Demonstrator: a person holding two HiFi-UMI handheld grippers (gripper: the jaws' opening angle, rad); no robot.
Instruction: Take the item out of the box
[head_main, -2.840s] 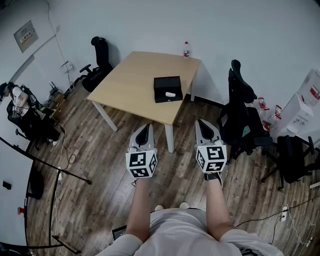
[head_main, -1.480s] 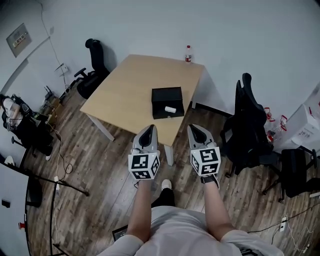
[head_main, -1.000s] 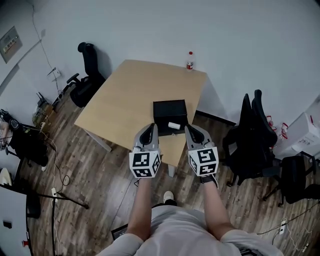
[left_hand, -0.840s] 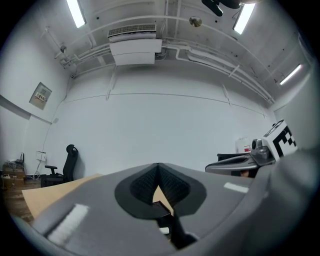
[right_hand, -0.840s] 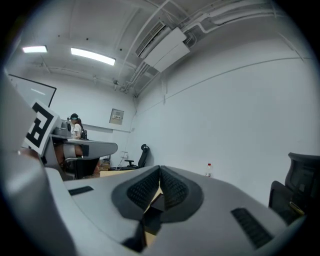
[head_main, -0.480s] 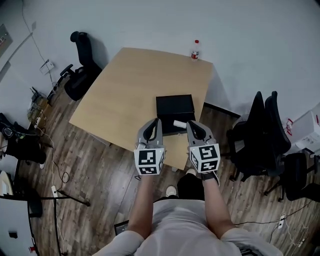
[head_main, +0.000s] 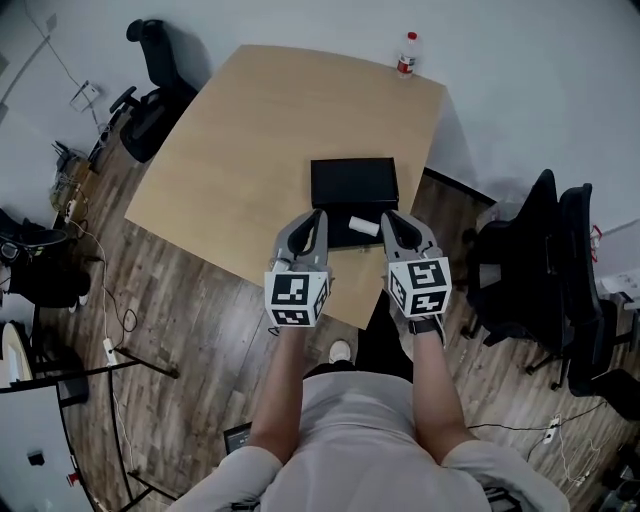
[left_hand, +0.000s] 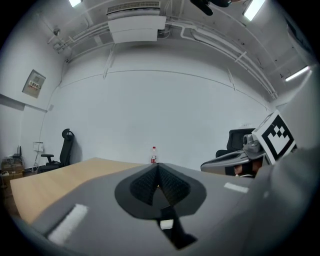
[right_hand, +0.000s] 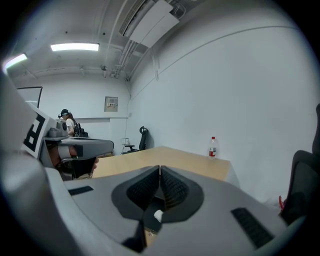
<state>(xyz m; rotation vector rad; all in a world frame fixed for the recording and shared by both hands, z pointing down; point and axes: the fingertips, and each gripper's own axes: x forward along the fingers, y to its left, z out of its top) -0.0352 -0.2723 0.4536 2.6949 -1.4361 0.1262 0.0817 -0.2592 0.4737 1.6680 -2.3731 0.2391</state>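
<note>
A black box (head_main: 353, 185) lies open near the front edge of the wooden table (head_main: 250, 150). A small white cylinder-shaped item (head_main: 364, 226) rests in its near half. My left gripper (head_main: 319, 214) hovers just left of that item with its jaws shut and nothing between them. My right gripper (head_main: 387, 216) hovers just right of the item, also shut and holding nothing. The left gripper view shows the closed left gripper (left_hand: 158, 171) pointing across the table. The right gripper view shows the closed right gripper (right_hand: 160, 172) doing the same. Neither gripper view shows the box.
A water bottle (head_main: 406, 55) stands at the table's far edge. A black office chair (head_main: 150, 100) sits by the far left corner, and two more chairs (head_main: 545, 270) stand to the right. Cables and stands (head_main: 100, 350) lie on the wood floor at left.
The person has walked up to the table. Both grippers moved from over the floor to over the table's near edge, flanking the box's white item. Both stayed shut.
</note>
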